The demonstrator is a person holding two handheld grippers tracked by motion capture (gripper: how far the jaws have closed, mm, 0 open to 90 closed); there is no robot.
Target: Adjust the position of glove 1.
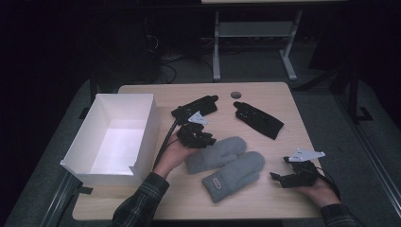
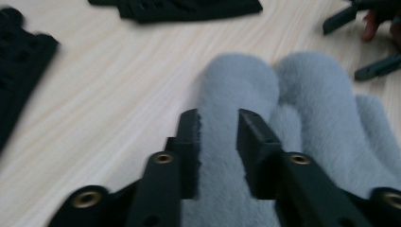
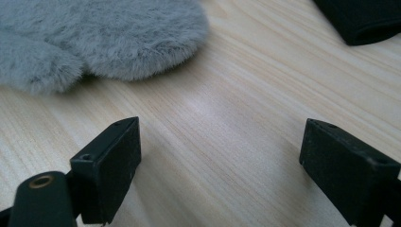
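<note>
Wooden table [image 1: 279, 97], white box [image 1: 142, 137] empty, grey mittens [image 1: 227, 163] beside

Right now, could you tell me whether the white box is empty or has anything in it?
Empty: the high view looks into the white box and shows its bare white floor.

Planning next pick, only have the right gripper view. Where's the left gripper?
Observer: Left gripper is at the left end of the grey mittens, jaws apart astride one's fur.
Operator: Somewhere to drop them?
Observer: An open white box stands just left of that gripper.
Operator: Black thing at my top right?
Observer: A black glove; a second glove lies beyond the left gripper.
</note>
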